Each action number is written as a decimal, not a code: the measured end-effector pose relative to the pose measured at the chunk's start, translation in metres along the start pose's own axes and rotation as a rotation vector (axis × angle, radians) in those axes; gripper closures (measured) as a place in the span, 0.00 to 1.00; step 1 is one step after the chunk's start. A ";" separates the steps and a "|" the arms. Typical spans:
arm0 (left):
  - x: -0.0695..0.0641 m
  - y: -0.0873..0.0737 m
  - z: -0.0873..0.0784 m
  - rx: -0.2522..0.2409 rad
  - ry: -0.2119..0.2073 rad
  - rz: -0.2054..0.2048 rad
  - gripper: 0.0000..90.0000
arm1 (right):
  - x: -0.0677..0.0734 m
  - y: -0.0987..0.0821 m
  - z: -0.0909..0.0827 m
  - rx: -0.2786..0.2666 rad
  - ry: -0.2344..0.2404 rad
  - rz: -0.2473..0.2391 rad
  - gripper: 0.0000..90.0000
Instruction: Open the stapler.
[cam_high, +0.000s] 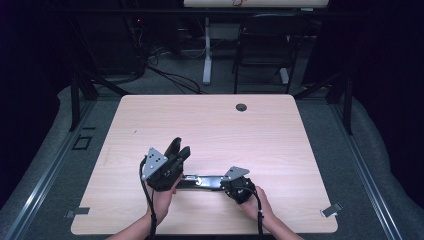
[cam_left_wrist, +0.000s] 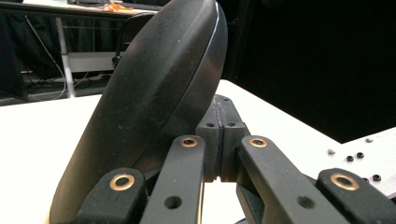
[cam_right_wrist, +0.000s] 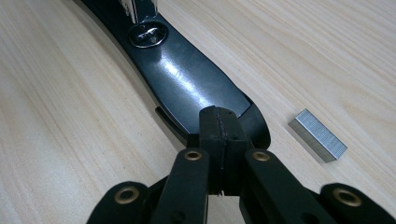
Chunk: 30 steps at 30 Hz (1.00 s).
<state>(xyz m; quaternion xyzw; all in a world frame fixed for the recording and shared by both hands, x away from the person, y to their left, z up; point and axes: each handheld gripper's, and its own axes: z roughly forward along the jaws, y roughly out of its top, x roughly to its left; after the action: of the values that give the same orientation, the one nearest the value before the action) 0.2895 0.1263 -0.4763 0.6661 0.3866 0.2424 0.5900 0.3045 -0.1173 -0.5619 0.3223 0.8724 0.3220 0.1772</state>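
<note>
Right hand-held gripper (cam_right_wrist: 219, 122) over stapler base (cam_right_wrist: 187, 84)

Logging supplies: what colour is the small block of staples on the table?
Silvery grey metal; the block of staples shows best in the right gripper view, beside the black stapler base.

- A black stapler (cam_high: 200, 181) is lying opened out near the front edge of the table (cam_high: 210, 125), its glossy base (cam_right_wrist: 187, 84) resting flat on the wood.
- Its rounded black top (cam_left_wrist: 154, 98) is tilting upward at the stapler's left end.
- A small silver block of staples (cam_right_wrist: 317, 135) is sitting on the table just beside the stapler's base, not touching it.
</note>
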 end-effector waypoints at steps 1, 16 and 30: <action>0.000 0.000 0.000 0.000 0.000 -0.002 1.00 | 0.000 0.000 0.000 0.000 0.000 0.000 1.00; 0.009 0.003 -0.010 -0.027 0.038 -0.012 1.00 | 0.000 0.000 0.000 0.002 0.007 -0.005 1.00; 0.028 0.002 -0.027 -0.036 0.081 -0.044 0.99 | 0.000 0.001 0.000 0.010 0.006 -0.012 1.00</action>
<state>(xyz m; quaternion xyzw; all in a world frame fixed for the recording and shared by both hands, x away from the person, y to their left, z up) 0.2855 0.1645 -0.4730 0.6363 0.4204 0.2630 0.5910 0.3051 -0.1170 -0.5612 0.3167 0.8765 0.3175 0.1748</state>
